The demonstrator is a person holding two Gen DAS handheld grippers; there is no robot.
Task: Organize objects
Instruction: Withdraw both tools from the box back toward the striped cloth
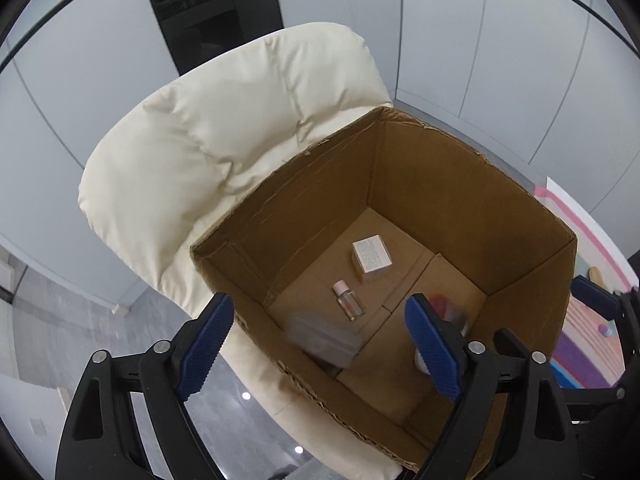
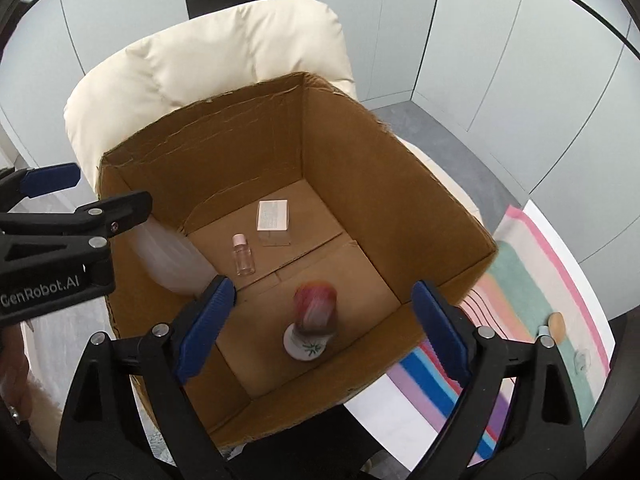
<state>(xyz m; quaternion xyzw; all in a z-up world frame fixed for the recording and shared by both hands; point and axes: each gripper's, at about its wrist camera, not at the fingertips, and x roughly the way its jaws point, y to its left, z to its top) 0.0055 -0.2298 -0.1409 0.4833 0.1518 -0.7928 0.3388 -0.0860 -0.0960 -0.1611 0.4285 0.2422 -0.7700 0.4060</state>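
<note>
At the far left, a cream padded chair (image 2: 208, 64) carries an open cardboard box (image 2: 400, 184) on its seat, the chair back rising behind the box's far wall. The left claw (image 1: 320, 350) hangs over the near left corner of the box with its blue pads wide apart and nothing between them; in the right wrist view it reaches in from the left edge over the box rim. Just below it, a blurred translucent plastic container (image 2: 172, 260) sits against the left wall inside the box, and whether it touches the floor of the box cannot be told. On the box floor, right of that container, a small clear bottle with a pink cap (image 2: 242, 256) lies flat, cap toward the far side. Just right and farther in, a small white carton (image 2: 273, 216) rests on the floor, near the bottle but apart from it. Nearer and to the right, a motion-blurred cylinder with a red and pink body and a white end (image 2: 313, 322) is inside the box, directly between the spread pads of the right claw (image 2: 322, 330), which is fully open and touches nothing. Right of the box, a striped cloth (image 2: 532, 280) in pastel bands covers the surface, with a small round tan object (image 2: 557, 323) lying on it.
</note>
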